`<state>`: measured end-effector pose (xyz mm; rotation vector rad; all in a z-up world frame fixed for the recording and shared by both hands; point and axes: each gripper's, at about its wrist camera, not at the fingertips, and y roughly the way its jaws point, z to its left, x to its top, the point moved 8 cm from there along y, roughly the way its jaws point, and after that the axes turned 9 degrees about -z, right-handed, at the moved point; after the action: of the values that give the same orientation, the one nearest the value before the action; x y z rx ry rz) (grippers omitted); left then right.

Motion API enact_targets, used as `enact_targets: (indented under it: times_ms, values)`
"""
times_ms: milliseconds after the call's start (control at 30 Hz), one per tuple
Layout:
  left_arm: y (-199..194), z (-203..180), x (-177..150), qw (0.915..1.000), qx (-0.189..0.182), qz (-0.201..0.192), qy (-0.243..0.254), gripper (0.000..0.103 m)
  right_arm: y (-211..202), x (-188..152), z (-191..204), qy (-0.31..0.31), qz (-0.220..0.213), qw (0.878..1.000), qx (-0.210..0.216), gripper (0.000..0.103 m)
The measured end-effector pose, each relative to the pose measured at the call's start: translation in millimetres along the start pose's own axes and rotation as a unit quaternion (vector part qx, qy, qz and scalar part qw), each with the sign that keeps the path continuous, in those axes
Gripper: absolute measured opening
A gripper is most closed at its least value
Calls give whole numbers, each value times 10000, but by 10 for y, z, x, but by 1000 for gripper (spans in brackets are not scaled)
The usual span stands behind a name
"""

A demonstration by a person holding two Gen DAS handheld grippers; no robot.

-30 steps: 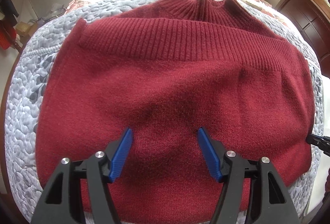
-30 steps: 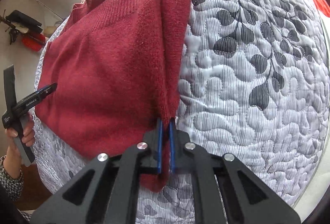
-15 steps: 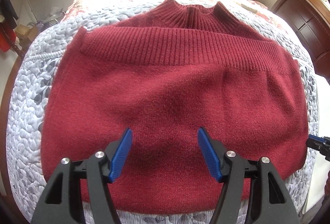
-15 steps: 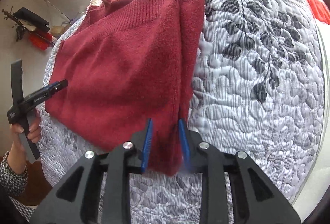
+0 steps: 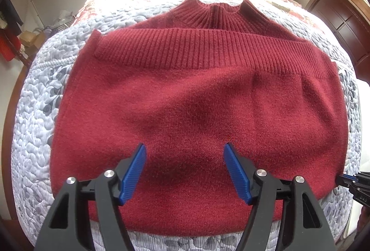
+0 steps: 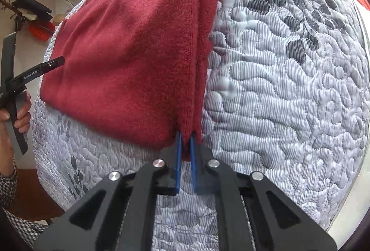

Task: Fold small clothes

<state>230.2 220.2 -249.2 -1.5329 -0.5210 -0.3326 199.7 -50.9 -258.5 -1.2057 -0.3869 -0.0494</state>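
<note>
Left wrist view: the left gripper hung with fingers spread wide above the red sweater, which lay folded on the quilted bed, collar at twelve o'clock. Right wrist view: the right gripper pinched the sweater's corner; lifting evenly should hold the layers together. Nothing blocked the quilt toward three o'clock.

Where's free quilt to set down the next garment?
Widest bare patch: quilt right of the red sweater. A narrower strip runs along its left edge. The sweater covers the middle; its near right corner is crowded, pinched by the right gripper.
</note>
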Motion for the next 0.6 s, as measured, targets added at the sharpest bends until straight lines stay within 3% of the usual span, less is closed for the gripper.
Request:
enact_targets:
  times_ms: [133, 200, 367, 600]
  values:
    - [42, 12, -22, 9999, 8, 115, -3, 70, -125, 115, 7, 208, -96, 9996, 174, 17]
    - [3, 4, 41, 10000, -16, 30, -24, 70, -262, 256, 0, 166, -337, 9993, 73, 44]
    - [34, -75, 207, 10000, -46, -18, 37, 72, -344, 663, -33, 270, -629, 9976, 59, 53]
    - [273, 43, 194, 9996, 123, 258, 29, 72, 138, 834, -131, 617, -203, 9975, 282, 55]
